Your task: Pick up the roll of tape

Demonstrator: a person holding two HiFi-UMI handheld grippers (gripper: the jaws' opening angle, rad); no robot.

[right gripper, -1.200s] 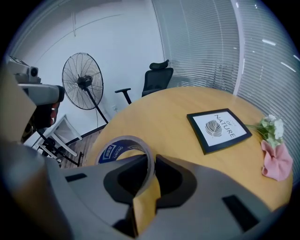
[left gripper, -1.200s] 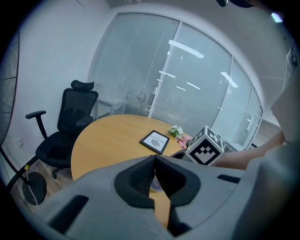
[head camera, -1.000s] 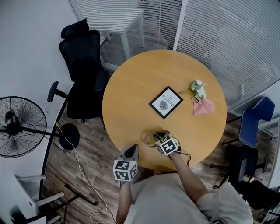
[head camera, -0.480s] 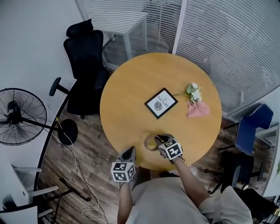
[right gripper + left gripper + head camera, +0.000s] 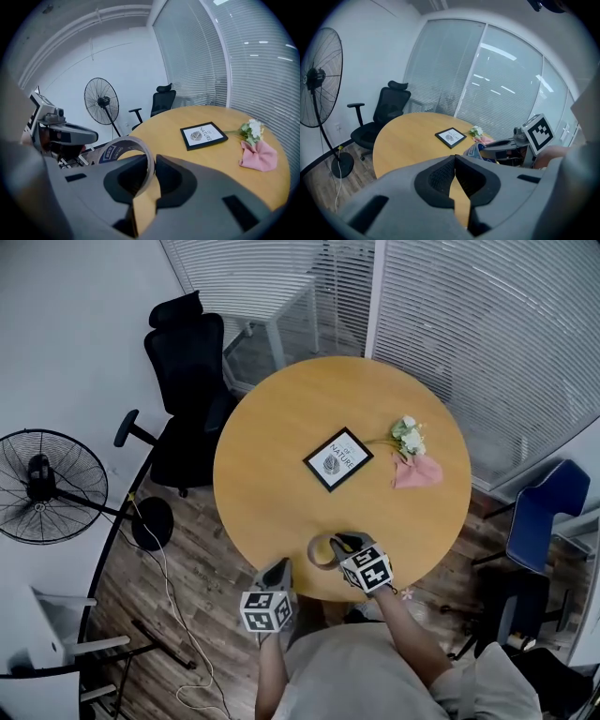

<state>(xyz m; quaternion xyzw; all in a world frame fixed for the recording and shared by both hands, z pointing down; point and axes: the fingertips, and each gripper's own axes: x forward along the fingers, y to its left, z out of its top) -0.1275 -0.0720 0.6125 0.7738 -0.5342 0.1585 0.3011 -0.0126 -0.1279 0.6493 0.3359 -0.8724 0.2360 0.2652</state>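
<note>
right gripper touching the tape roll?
Touching. Right gripper view: the right gripper pinches the wall of the roll of tape between its pads, though its jaws have just opened slightly.

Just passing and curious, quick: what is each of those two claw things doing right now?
Left gripper: closed, nothing in it.
Right gripper: closed on the roll of tape; its jaws have just eased slightly wider.

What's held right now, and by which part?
Right gripper grips the roll of tape by its band, one jaw inside the ring. Left gripper holds nothing.
</note>
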